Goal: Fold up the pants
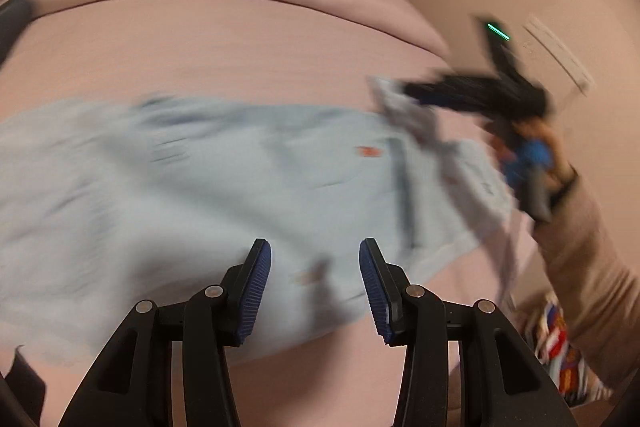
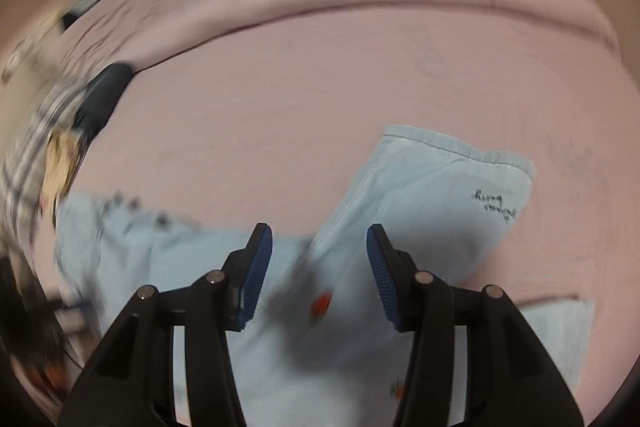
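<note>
1. One pair of light blue pants spread on the bed
2. One pink bedsheet beneath them
3. Two grippers: the left gripper and the right gripper, each with two blue-padded fingers set apart
4. Small red-orange marks on the pants: two in the right wrist view, though blur hides any others
5. One beige sleeve
</note>
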Motion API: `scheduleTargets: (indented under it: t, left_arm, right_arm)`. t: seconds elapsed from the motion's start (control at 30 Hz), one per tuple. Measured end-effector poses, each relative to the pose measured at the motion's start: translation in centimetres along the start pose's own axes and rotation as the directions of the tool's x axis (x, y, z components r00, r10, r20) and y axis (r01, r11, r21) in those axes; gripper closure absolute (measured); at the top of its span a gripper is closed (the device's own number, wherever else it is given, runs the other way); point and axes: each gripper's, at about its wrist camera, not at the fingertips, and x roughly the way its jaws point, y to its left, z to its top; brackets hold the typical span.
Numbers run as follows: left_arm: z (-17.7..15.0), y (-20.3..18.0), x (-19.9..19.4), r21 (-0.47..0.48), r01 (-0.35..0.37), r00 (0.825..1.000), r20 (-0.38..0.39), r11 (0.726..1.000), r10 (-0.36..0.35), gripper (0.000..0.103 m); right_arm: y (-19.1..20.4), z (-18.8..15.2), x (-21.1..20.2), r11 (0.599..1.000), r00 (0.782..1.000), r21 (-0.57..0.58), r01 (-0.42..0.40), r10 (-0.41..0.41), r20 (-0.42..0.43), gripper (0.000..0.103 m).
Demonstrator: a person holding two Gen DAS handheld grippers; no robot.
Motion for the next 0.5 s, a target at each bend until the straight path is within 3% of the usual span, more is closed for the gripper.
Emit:
scheduleTargets:
  t: [0.1,0.23,0.27,0.3,0.4,0.47,0.5]
  left_arm:
    - [0.9,-3.6,3.1,0.080,0.061,0.997,-0.051,0.995,-0.057,0.058]
    - [0.7,-6.2,6.3,0.133,0.101,0.987,-0.139,0.986,-0.083,0.058]
    - [0.5,-6.5,6.8,0.139,0.095,0.984,-0.160,0.986,-0.072,0.058]
    - [0.1,-6.6,6.3,0.141,0.093,0.983,-0.170,0.986,-0.068,0.058]
    - [0.1,-6.6,6.3,0.150,0.079,0.985,-0.165,0.986,-0.054,0.062]
    - [0.3,-6.6,6.2,0.162,0.062,0.987,-0.157,0.985,-0.036,0.082]
    - [0.4,-6.7,6.3,0.167,0.055,0.988,-0.154,0.984,-0.029,0.084]
  right_arm:
    - [0.2,1.8,2.1,0.996,0.995,0.018,0.087,-0.085,-0.057,0.055]
    - [1.0,1.9,5.0,0.980,0.966,0.002,0.200,-0.197,-0.169,0.057]
    - [0.8,1.7,5.3,0.977,0.960,-0.002,0.212,-0.209,-0.184,0.071]
    - [0.8,1.5,5.5,0.975,0.957,-0.011,0.223,-0.221,-0.188,0.090]
    - [0.1,0.8,4.2,0.984,0.975,0.033,0.178,-0.171,-0.144,0.099]
    - [-1.3,-0.1,1.9,0.987,0.987,0.079,0.141,-0.134,-0.092,0.099]
    - [-1.8,-0.6,0.6,0.989,0.993,0.100,0.113,-0.108,-0.055,0.099]
